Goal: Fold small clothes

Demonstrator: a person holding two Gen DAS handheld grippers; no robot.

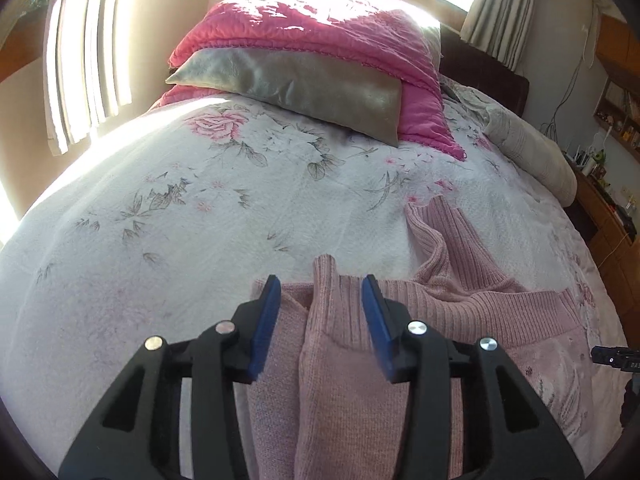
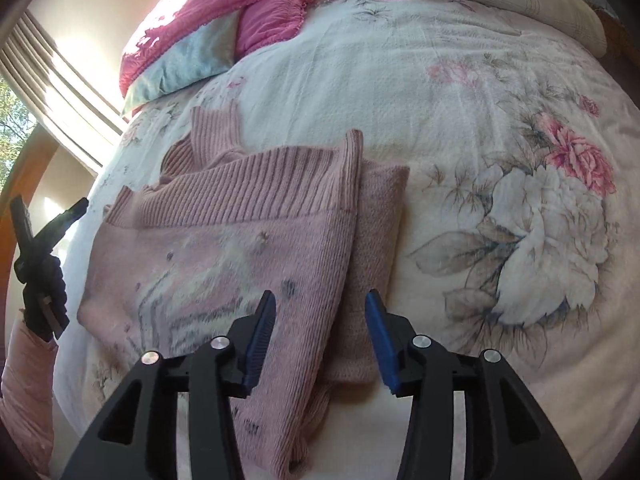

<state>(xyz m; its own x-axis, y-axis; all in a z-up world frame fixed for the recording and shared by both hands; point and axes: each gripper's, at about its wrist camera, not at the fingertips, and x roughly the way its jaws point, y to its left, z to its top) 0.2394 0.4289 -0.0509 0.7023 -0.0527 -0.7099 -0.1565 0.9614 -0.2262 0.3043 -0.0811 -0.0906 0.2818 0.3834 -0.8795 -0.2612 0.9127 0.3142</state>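
Note:
A small pink knitted sweater [image 1: 352, 352] lies partly folded on the floral bedspread [image 1: 180, 208]. In the left wrist view its folded sleeve runs between the blue pads of my left gripper [image 1: 322, 292], which stands open just above the knit. The ribbed hem [image 1: 500, 300] spreads off to the right. In the right wrist view the sweater [image 2: 240, 248] shows a pale printed front, with one side folded over along its right edge. My right gripper [image 2: 320, 308] hangs open over that folded edge, holding nothing. The left gripper [image 2: 44, 240], in a gloved hand, appears at the far left.
A grey pillow [image 1: 296, 88] and a bright pink quilt [image 1: 320, 32] lie at the head of the bed. A cream rolled blanket [image 1: 532, 152] rests on the right side. Curtains and a window stand behind. A wooden shelf unit [image 1: 616, 208] lines the right wall.

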